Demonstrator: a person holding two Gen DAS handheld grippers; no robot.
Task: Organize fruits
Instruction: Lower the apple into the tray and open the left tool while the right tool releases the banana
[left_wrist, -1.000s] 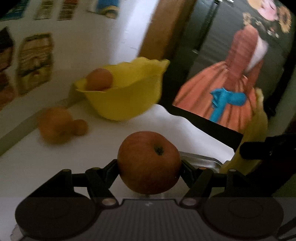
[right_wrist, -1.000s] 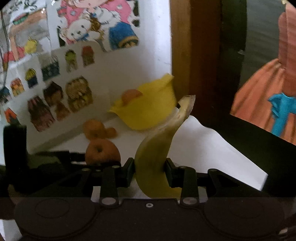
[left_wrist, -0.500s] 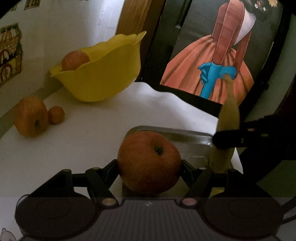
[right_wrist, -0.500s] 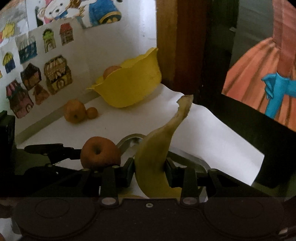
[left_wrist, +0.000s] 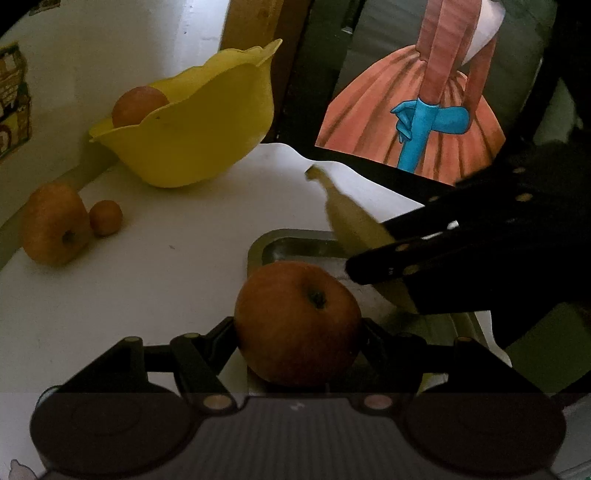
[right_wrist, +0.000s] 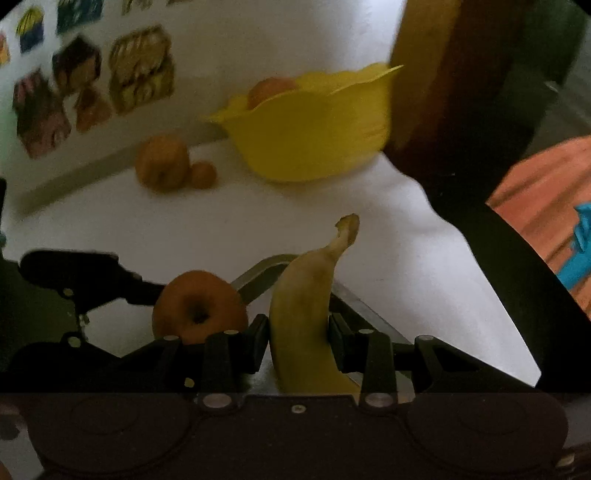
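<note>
Left gripper (left_wrist: 298, 326): jaws closed on a red apple (left_wrist: 297, 322) seated squarely between them, stem end up, above the near corner of a metal tray (left_wrist: 258, 248). Right gripper (right_wrist: 298, 341): jaws clamped on the lower half of a banana (right_wrist: 301, 317), its stem pointing up and away, also over the tray. On the white surface (left_wrist: 155, 280) behind: a yellow bowl (left_wrist: 195, 147) holding one apple, and beside it a loose apple (left_wrist: 53, 225) touching a small orange fruit (left_wrist: 106, 218)
</note>
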